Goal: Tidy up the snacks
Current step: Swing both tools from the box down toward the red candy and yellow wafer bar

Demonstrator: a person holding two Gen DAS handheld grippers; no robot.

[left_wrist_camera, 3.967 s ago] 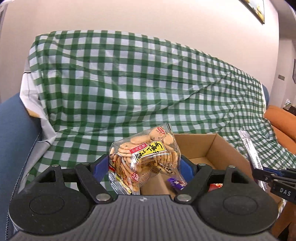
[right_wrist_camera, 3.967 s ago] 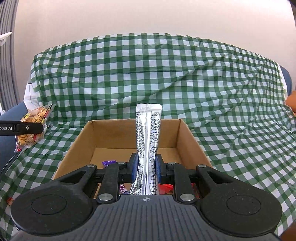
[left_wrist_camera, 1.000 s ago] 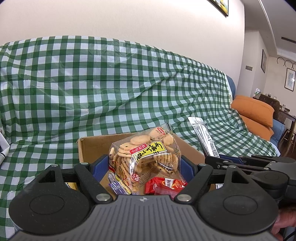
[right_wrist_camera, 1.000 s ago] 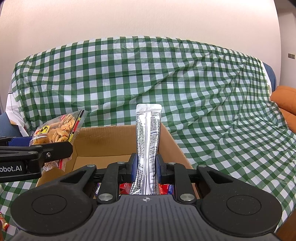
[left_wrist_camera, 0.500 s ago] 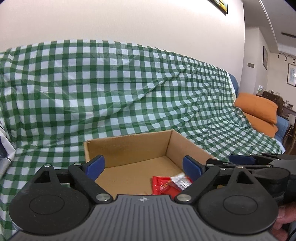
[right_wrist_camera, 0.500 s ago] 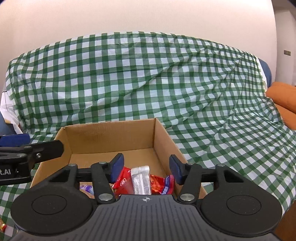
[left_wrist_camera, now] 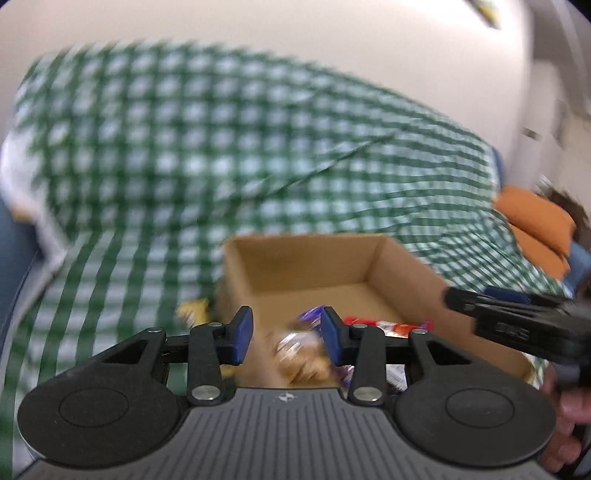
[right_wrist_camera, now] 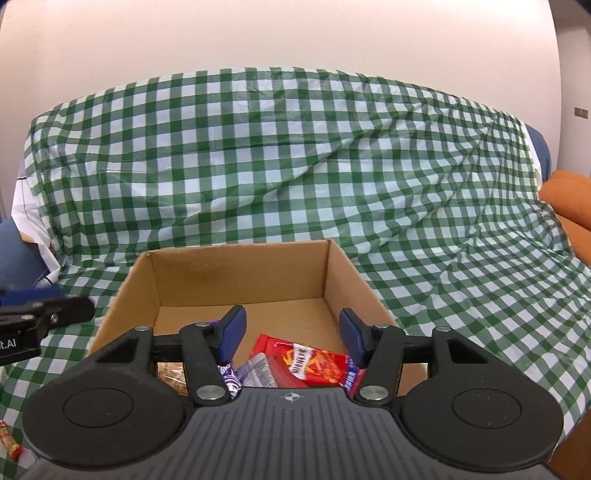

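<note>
One open cardboard box (right_wrist_camera: 240, 275) is being shown on a green-and-white checked cloth (right_wrist_camera: 295, 158) draped over a sofa. At its near end one red snack packet (right_wrist_camera: 314, 363), a silver sachet (right_wrist_camera: 258, 373), a purple wrapper (right_wrist_camera: 229, 378) and a bag of biscuits (right_wrist_camera: 170, 373) are being held inside; the far half is being left bare. The right gripper (right_wrist_camera: 290, 332) is being held wide open over the box, with nothing between its jaws. The left gripper (left_wrist_camera: 287, 334), blurred, is also being held open and nothing is gripped. One small candy (right_wrist_camera: 9, 441) is lying on the cloth. An orange cushion (right_wrist_camera: 569, 199) and a plain wall (right_wrist_camera: 280, 33) are being seen behind.
</note>
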